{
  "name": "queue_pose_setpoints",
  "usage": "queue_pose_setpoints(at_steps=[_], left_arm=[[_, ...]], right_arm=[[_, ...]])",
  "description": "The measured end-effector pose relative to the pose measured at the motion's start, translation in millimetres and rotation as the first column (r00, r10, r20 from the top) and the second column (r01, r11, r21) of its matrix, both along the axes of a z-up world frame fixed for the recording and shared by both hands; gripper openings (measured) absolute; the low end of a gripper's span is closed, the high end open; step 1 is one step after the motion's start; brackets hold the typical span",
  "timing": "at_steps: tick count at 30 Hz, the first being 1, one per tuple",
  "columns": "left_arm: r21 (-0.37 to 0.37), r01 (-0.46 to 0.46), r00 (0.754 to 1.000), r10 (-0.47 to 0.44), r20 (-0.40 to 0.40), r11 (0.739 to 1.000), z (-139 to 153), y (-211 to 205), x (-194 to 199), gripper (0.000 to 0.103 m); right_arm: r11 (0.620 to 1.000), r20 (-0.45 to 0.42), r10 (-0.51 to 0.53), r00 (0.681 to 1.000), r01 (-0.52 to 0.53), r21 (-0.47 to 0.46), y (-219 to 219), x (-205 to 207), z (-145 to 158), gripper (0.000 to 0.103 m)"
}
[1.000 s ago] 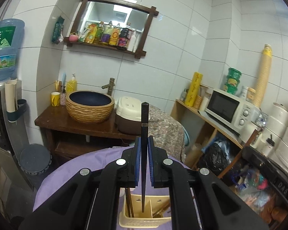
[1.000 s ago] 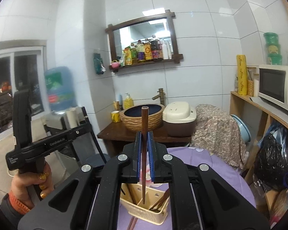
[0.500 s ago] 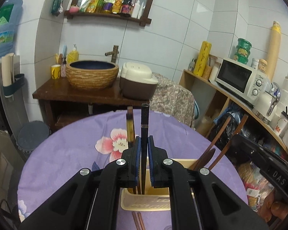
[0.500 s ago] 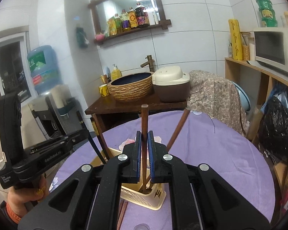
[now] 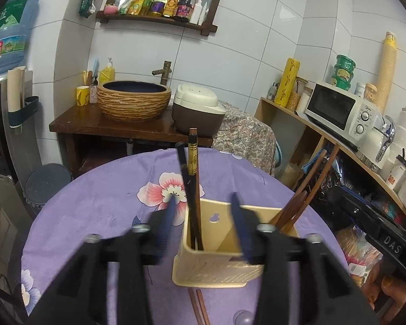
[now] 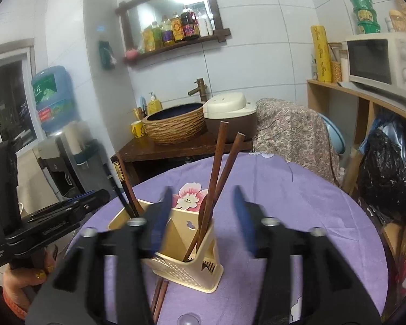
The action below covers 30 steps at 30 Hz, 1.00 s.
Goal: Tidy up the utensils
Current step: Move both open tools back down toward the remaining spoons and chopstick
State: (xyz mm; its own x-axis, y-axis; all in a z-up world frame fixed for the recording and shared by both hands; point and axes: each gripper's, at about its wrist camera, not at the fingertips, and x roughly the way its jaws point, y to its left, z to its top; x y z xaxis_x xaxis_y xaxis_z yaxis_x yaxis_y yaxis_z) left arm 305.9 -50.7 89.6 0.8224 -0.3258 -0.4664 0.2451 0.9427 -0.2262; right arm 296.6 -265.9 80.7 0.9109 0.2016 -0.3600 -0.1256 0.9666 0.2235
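Cream plastic utensil holder sat on the purple flowered tablecloth, straight ahead of both grippers.

Left gripper: jaws had just been opening and stood apart, blurred, with nothing pressed between the pads. A second ago they were clamped on a black chopstick above the holder. That chopstick now stood loose in the holder's left compartment, leaning against a brown one with gold marks. The lower part of the black stick sat in the gap between the fingers, not touched.

Right gripper: same story. Jaws had just been opening and were released. The brown wooden chopstick they had pinched a second ago now rested in the holder's right compartment beside its mate, both tilted, tips up. Neither pad touched them.

Both views sat lower and closer to the holder than a second ago; the holder now filled the bottom centre, where before only its rim showed.

Two more brown chopsticks lay flat on the cloth, poking out from under the holder's near side.

Person's left hand gripped the left tool's handle at the edge of the right view.
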Motion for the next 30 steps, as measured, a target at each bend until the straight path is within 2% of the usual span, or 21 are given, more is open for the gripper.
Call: queue_pose_setpoints(at_steps=[2,3,5,7,9,13,18,21,24,30], left_arm=[[0.015,-0.010,1.000,0.010,0.017,1.000,-2,3,-12,0.067],[0.027,-0.009,1.000,0.009,0.018,1.000,-5,6,-21,0.070],[0.035,-0.009,1.000,0.009,0.004,0.999,-14,12,-35,0.084],[0.030,0.000,1.000,0.001,-0.021,1.000,-24,18,-45,0.085],[0.055,-0.005,0.998,0.009,-0.064,0.998,-41,26,-55,0.086],[0.133,-0.035,0.987,0.055,-0.154,0.991,-80,41,-73,0.086],[0.152,-0.022,0.969,0.058,-0.239,0.988,-119,42,-96,0.084],[0.194,0.001,0.965,0.050,-0.258,0.981,-133,33,-108,0.084],[0.191,0.025,0.958,0.031,-0.285,0.981,-141,26,-116,0.079],[0.229,0.104,0.954,-0.033,-0.297,0.968,-148,-2,-129,0.076]], right_arm=[[1.000,0.009,-0.005,1.000,0.005,-0.009,-1,-10,-4,0.059],[1.000,0.006,-0.009,1.000,0.009,-0.018,0,-16,-7,0.066],[0.999,-0.005,-0.014,1.000,0.013,-0.033,0,-26,-14,0.070],[0.999,-0.025,0.004,1.000,-0.005,-0.051,1,-39,-26,0.071],[0.997,-0.045,0.007,0.999,-0.010,-0.073,3,-50,-39,0.078],[0.994,-0.112,0.002,0.994,-0.014,-0.108,4,-68,-69,0.078],[0.990,-0.202,-0.033,0.979,0.004,-0.142,10,-94,-115,0.078],[0.987,-0.236,-0.048,0.970,0.010,-0.158,14,-107,-135,0.078],[0.981,-0.250,-0.078,0.965,0.030,-0.191,16,-120,-146,0.079],[0.983,-0.253,-0.084,0.964,0.039,-0.178,15,-129,-149,0.081]])
